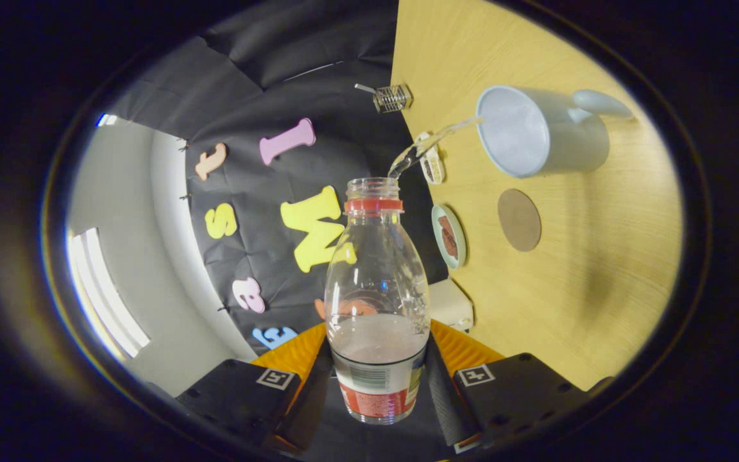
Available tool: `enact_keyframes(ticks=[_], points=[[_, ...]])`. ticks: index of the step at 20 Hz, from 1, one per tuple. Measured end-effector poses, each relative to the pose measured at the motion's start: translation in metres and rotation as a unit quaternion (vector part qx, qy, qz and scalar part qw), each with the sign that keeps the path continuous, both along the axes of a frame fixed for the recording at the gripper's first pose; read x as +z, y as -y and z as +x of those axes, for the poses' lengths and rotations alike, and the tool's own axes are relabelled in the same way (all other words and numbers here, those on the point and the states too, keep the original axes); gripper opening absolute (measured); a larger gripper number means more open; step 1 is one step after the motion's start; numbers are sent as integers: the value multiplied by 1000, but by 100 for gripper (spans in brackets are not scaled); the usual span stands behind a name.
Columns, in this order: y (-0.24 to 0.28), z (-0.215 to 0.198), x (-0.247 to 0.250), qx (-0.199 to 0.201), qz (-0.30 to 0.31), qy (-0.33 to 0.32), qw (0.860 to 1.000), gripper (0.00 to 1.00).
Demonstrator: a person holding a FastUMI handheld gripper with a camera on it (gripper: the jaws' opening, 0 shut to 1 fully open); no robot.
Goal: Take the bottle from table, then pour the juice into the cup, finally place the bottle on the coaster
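grasp: done; the gripper (379,385) has its jaws closed on the lower body of the bottle (376,289), one finger on each side
pour: under way; the bottle is tipped, cap off, and a thin stream (430,144) runs from its mouth to the rim of the cup (539,131)
juice left: some pale liquid sits in the bottle's lower part, so judged not finished
cup: on the table (600,269), beyond the jaws, opening toward the bottle
coaster: round brown coaster (519,219) bare on the table just beside the cup; placing the bottle there is left to do
writing: the bottle's label (376,388) shows red print and a barcode-like patch, too small to read; no brand legible
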State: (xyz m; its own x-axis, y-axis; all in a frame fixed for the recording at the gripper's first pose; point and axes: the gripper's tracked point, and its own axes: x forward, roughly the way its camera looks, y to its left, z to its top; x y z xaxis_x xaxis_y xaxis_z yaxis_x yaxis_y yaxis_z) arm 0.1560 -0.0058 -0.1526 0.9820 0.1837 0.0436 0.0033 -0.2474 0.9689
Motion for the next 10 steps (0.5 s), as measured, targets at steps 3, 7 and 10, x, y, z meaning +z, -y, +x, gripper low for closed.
enact_keyframes(ticks=[3,7,10], points=[[-1,0,3,3,7,0,1000,77],[-4,-1,12,4,20,9,1000,77],[-7,-1,20,6,24,14,1000,77]])
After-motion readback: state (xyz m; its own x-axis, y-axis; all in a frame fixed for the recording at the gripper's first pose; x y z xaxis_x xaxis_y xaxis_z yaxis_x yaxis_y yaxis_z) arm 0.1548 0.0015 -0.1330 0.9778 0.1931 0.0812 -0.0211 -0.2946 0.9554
